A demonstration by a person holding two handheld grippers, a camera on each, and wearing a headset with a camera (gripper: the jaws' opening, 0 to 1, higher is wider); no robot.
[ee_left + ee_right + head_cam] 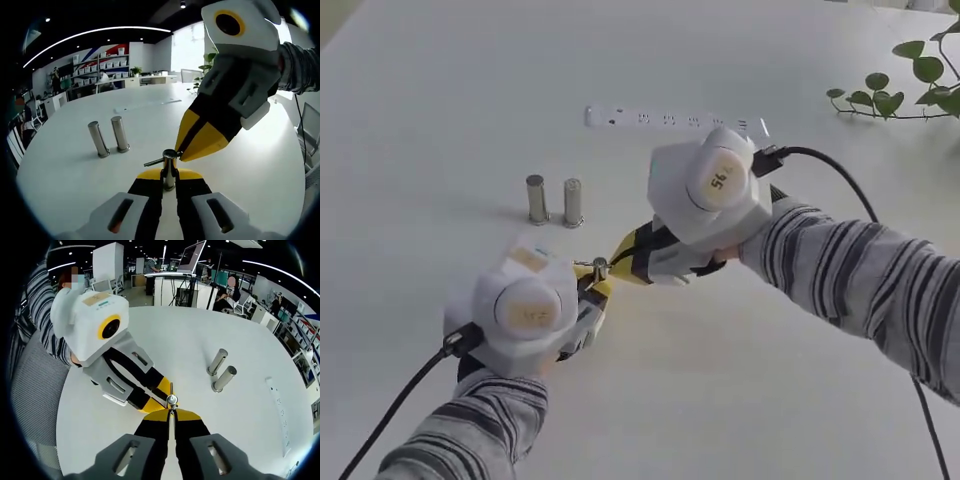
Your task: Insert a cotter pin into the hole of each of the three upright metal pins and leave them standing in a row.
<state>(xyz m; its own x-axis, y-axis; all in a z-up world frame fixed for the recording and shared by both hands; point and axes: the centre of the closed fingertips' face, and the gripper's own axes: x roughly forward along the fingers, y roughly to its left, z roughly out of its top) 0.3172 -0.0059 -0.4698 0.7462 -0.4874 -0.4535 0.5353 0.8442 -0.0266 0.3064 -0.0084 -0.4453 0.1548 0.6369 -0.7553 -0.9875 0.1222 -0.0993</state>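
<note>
Your left gripper (170, 176) clamps the metal pin (170, 167) upright at lower centre, steadying its hole so your right gripper (171, 412), pinching the cotter pin (153, 162), threads it; two other pins (537, 198) stand upper left

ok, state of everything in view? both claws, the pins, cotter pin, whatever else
Left claw, shut on the held metal pin.
Held metal pin, upright in the left claw.
Cotter pin, through the held pin's hole, end sticking out the far side.
Right claw, apparently shut on the cotter pin.
Standing metal pin, upright, no cotter pin seen.
Second standing metal pin, upright beside it, same.
Power strip, lying flat.
</note>
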